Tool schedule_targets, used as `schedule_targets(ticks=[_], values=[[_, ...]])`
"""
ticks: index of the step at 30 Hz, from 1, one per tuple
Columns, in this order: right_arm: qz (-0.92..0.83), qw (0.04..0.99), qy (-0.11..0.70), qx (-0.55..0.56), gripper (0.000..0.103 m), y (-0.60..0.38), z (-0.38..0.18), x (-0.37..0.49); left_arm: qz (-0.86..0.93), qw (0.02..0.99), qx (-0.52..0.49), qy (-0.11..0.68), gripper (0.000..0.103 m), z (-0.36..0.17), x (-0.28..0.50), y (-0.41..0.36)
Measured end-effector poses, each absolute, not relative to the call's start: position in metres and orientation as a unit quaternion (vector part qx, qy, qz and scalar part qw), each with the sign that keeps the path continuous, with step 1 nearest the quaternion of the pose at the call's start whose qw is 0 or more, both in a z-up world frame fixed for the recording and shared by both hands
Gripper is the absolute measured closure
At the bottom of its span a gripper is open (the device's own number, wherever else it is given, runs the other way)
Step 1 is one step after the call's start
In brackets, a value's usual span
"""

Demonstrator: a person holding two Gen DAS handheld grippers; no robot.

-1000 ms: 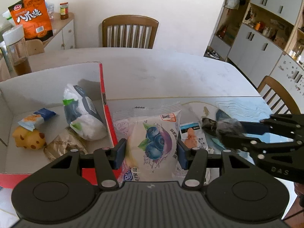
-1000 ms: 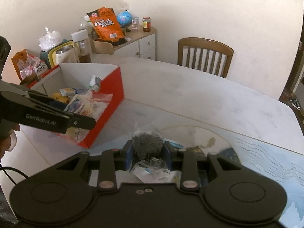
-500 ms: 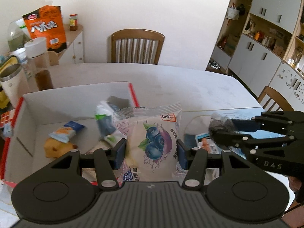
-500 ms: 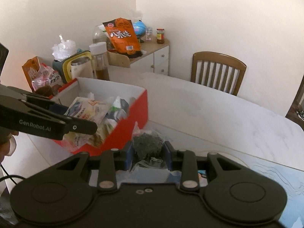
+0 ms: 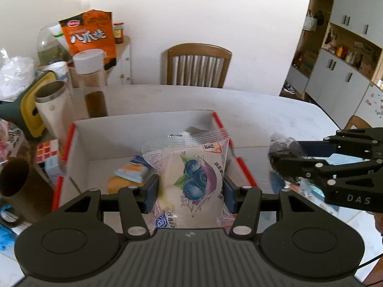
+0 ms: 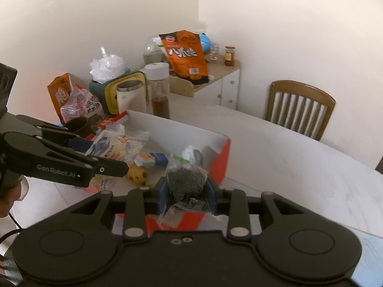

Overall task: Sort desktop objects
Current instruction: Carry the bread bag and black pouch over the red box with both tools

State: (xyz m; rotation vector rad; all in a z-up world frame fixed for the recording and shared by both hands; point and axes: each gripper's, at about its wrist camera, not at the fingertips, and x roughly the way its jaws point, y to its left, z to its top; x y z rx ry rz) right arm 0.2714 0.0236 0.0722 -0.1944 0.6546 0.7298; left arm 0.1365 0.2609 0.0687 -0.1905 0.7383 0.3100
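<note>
My left gripper [image 5: 189,191] is shut on a blueberry bread packet [image 5: 191,179] and holds it over the red-and-white cardboard box [image 5: 143,129]. In the right wrist view that left gripper [image 6: 112,162] comes in from the left with the same packet [image 6: 115,146] above the box [image 6: 222,162]. My right gripper [image 6: 186,191] is shut on a clear bag of dark crumbly snack [image 6: 185,179], hanging over the box's near corner. From the left wrist view, the right gripper [image 5: 282,162] and its dark bag [image 5: 282,148] sit just right of the box.
Inside the box lie a yellow spotted toy [image 6: 137,175], a blue-orange packet [image 5: 134,171] and a wrapped bundle [image 6: 194,154]. Left of the box stand a steel cup [image 5: 51,110], a bottle with brown liquid [image 5: 92,83] and an orange snack bag [image 5: 89,35]. A wooden chair [image 5: 196,64] stands beyond the table.
Both grippers have carried their packets leftward and upward, from beside the mat on the table to over the box. Neither grip changed.
</note>
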Motion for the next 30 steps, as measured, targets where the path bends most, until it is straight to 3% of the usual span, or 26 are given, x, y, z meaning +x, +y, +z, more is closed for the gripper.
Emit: schedule_targets(ticks=[30], values=[[0.371, 0.853, 0.345, -0.126, 0.07, 0.117, 0.042, 0.315, 0.197, 0.883, -0.042, 0.424, 0.049, 0.036, 0.18, 0.368]])
